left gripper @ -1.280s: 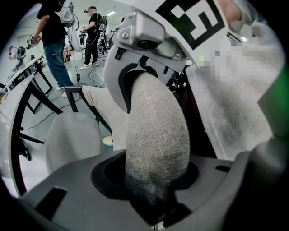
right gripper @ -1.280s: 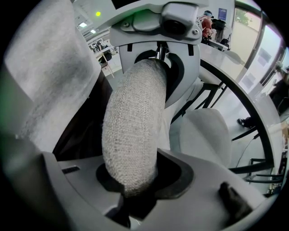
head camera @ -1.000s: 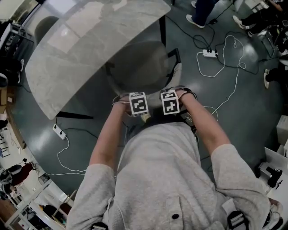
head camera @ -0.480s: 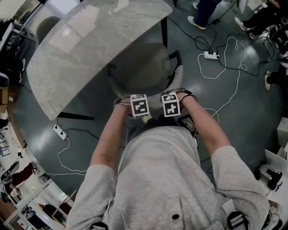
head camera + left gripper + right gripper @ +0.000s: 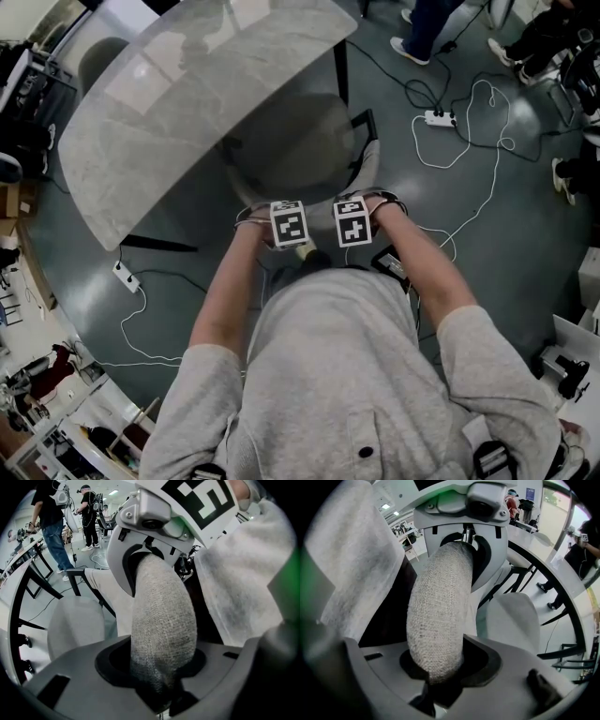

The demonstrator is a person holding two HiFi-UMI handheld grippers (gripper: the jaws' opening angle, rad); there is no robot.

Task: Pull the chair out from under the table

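Head view looks down on the chair [image 5: 305, 141], its seat partly tucked under the pale table [image 5: 169, 103] and its back toward the person. The 2 grippers sit side by side on the top rim of the backrest [image 5: 161, 616]. The left gripper [image 5: 161, 672] pinches the woven padding, and the right gripper [image 5: 436, 667] clamps it just beside. Gripping near the middle with both likely keeps the chair from swinging as it comes back. The pull looks unfinished.
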